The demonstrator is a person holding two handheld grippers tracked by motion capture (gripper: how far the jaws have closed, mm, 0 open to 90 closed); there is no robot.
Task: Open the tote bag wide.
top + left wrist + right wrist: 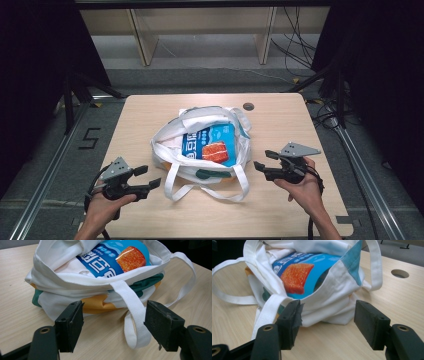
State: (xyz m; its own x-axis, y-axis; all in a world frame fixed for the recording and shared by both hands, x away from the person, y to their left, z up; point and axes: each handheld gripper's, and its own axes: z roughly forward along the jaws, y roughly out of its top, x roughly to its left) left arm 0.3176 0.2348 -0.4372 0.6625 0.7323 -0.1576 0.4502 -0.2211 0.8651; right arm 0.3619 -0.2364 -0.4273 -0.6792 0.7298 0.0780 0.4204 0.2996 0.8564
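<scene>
The wooden table (280,200) carried a white canvas tote bag (170,145) at its middle, mouth gaping, a blue snack packet (212,145) lying inside. The left gripper (149,177) and right gripper (263,161) flanked the bag, each with jaws spread wide and nothing between the pads. Packing looked finished and the bag released. A carrying strap (132,315) looped just ahead of the left jaws; gathering both straps would likely come next, needing a close-in pinch.
</scene>
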